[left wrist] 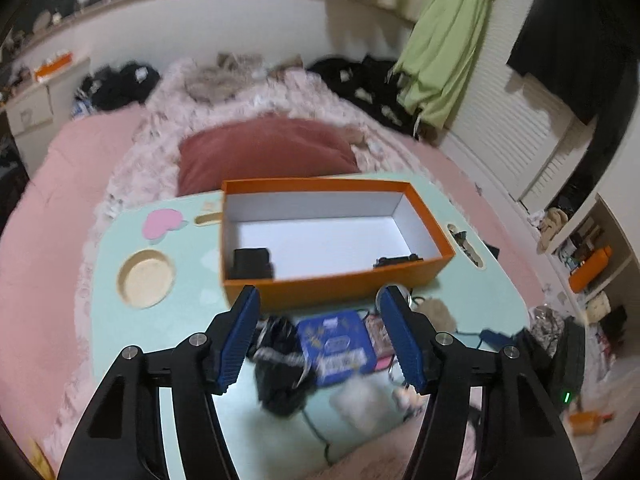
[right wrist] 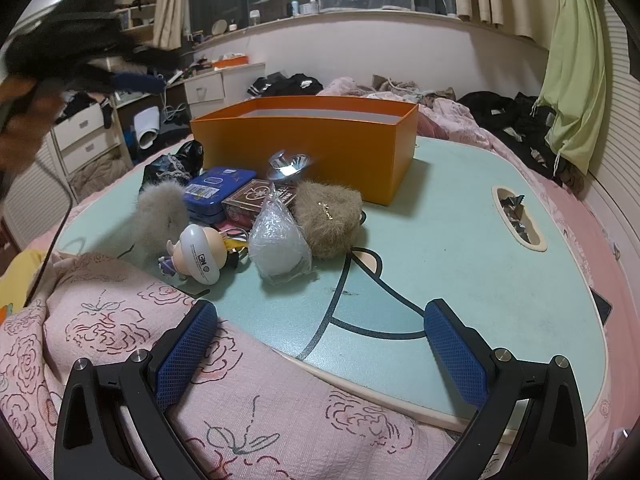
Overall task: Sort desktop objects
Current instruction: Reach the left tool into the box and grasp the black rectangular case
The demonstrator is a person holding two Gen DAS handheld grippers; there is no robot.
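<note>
The pale green table (right wrist: pixel 460 248) carries the orange box (right wrist: pixel 320 136) at its far side, and inside the box, seen from the left wrist, a black case (left wrist: pixel 252 263) lies at the near left corner and a slim black item (left wrist: pixel 398 261) at the near right corner. Just in front of the box sit a furry tan pouch (right wrist: pixel 328 216), a clear plastic bag (right wrist: pixel 278 240), a blue tin (right wrist: pixel 218 192), crumpled black fabric (right wrist: pixel 176 168) and a toy figure (right wrist: pixel 200 254). The left claw (left wrist: pixel 318 294) hangs over these near the box front, jaws apart and empty, and the right claw (right wrist: pixel 320 314), well in front of the box at the table's near edge, is spread wide on nothing.
</note>
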